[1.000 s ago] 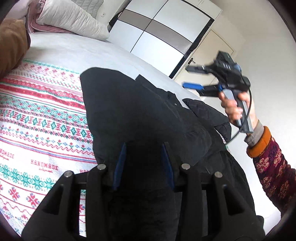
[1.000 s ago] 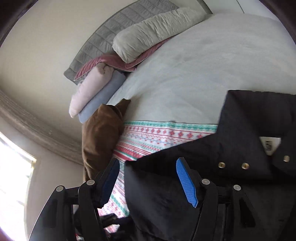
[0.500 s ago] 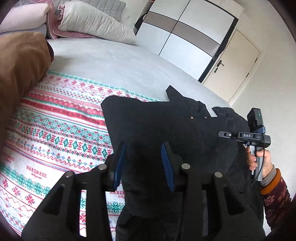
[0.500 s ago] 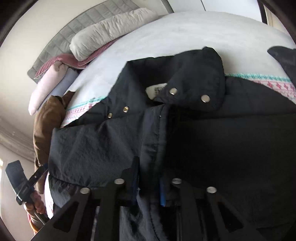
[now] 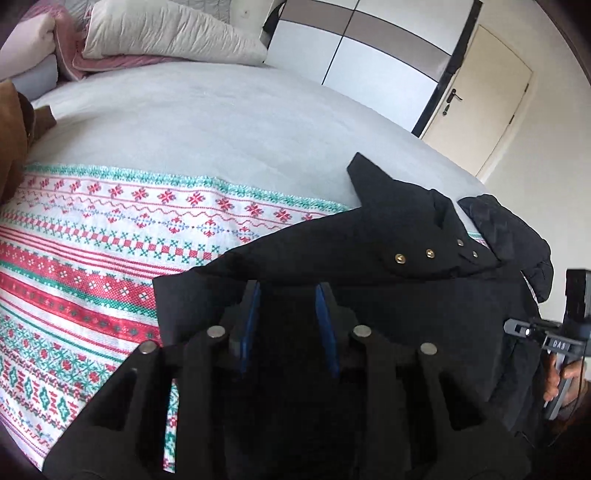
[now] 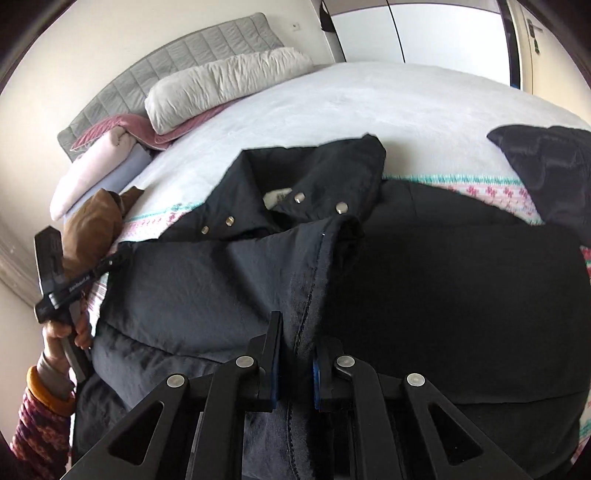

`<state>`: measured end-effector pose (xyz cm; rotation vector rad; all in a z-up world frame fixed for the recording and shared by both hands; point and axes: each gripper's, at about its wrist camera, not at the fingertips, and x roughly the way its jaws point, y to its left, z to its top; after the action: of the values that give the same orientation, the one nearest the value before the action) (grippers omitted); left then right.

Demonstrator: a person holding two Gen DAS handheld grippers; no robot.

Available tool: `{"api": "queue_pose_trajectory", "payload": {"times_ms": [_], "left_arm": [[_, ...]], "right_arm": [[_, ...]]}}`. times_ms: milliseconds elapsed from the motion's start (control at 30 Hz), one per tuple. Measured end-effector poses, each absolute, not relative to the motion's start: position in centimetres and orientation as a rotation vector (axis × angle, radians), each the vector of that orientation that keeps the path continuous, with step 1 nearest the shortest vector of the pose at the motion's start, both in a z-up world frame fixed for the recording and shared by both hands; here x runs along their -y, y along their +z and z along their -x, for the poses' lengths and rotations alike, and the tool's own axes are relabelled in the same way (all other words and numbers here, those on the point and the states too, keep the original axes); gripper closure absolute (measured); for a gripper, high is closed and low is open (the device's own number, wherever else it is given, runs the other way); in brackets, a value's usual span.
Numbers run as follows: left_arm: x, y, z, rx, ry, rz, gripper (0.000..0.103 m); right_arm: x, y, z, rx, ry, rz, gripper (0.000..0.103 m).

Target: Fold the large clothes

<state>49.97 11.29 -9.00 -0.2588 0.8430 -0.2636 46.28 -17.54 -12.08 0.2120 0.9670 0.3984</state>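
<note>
Black jacket (image 6: 207, 295) with metal snaps, red, green and white cross-stitch patterned blanket (image 5: 92, 266), pale grey bedspread (image 5: 221, 122), white pillow (image 5: 166, 33) on pink bedding, brown, possibly suede, garment (image 6: 96, 225), blue gripper pads (image 5: 251, 325).

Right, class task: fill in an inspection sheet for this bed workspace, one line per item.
Surface: bed with a grey cover, patterned blanket across its near part.
Job's things: black jacket spread on the blanket, collar snaps showing.
Clutter: brown garment, dark quilted garment, pillows.
Grippers: left gripper closing, jacket fabric between its fingers; right gripper opening slightly, the jacket's front edge between its fingers.
Cables: nothing seen.
Surroundings: wardrobe, door, grey headboard.
</note>
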Motion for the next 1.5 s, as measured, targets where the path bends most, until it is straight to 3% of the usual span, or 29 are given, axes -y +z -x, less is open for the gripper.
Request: {"api": "queue_pose_trajectory", "payload": {"times_ms": [33,67,233,300,367,433,567,667,800,900,967,1000,1067,1200,1267,1367,1500], "left_arm": [[-11.9,-9.7,-50.7,-0.867,-0.245,0.29,0.095],[-12.5,-10.3,-51.0,-0.889,-0.245,0.331,0.098],[-14.4,-10.5,-50.6,-0.897,-0.297,0.456,0.098],[-15.2,-9.3,-49.6,-0.897,-0.303,0.494,0.094],[-16.1,-7.4,-48.1,-0.898,-0.301,0.5,0.063],[-16.5,-5.1,-45.5,-0.886,-0.294,0.449,0.041],[-16.4,-2.7,-39.9,-0.922,-0.32,0.329,0.032],[-15.5,-3.6,-36.6,-1.021,-0.356,0.28,0.029],[-13.4,-7.2,-34.8,-1.13,-0.351,0.223,0.029],[-12.8,-9.7,-34.0,-1.143,-0.241,0.141,0.074],[-13.3,-9.6,-33.3,-1.104,-0.186,0.14,0.078],[-13.5,-9.9,-33.1,-1.103,-0.168,0.144,0.076],[-13.6,-10.0,-32.7,-1.099,-0.126,0.132,0.061],[-13.8,-8.2,-30.2,-1.106,-0.118,0.177,0.046],[-13.6,-6.7,-28.1,-1.078,-0.122,0.18,0.03],[-12.7,-4.3,-24.3,-1.05,-0.133,0.133,0.021],[-12.0,-2.1,-19.4,-1.058,-0.147,0.1,0.02]], "right_arm": [[17.3,-13.0,-46.3,-0.964,0.4,-0.206,0.086],[17.1,-13.6,-46.5,-0.955,0.402,-0.202,0.084],[17.9,-14.0,-46.4,-0.951,0.424,-0.254,0.083],[18.3,-13.5,-46.1,-0.956,0.418,-0.253,0.072],[19.2,-12.4,-45.1,-0.976,0.408,-0.263,0.061],[20.3,-10.9,-43.5,-0.979,0.419,-0.279,0.053],[22.5,-8.1,-38.8,-0.948,0.4,-0.245,0.04],[23.9,-6.7,-34.9,-0.922,0.376,-0.215,0.036],[25.1,-6.2,-30.4,-0.922,0.383,-0.203,0.035],[25.4,-6.2,-28.0,-0.93,0.382,-0.163,0.035],[25.7,-6.2,-26.8,-0.926,0.368,-0.146,0.035],[26.0,-6.3,-26.4,-0.926,0.362,-0.143,0.035],[26.7,-6.4,-25.9,-0.935,0.347,-0.146,0.035],[28.2,-6.2,-25.0,-0.946,0.303,-0.192,0.035],[28.7,-5.5,-23.9,-0.933,0.304,-0.206,0.035],[29.0,-4.1,-21.6,-0.912,0.291,-0.184,0.034],[29.3,-2.5,-17.4,-0.897,0.284,-0.155,0.023]]}}
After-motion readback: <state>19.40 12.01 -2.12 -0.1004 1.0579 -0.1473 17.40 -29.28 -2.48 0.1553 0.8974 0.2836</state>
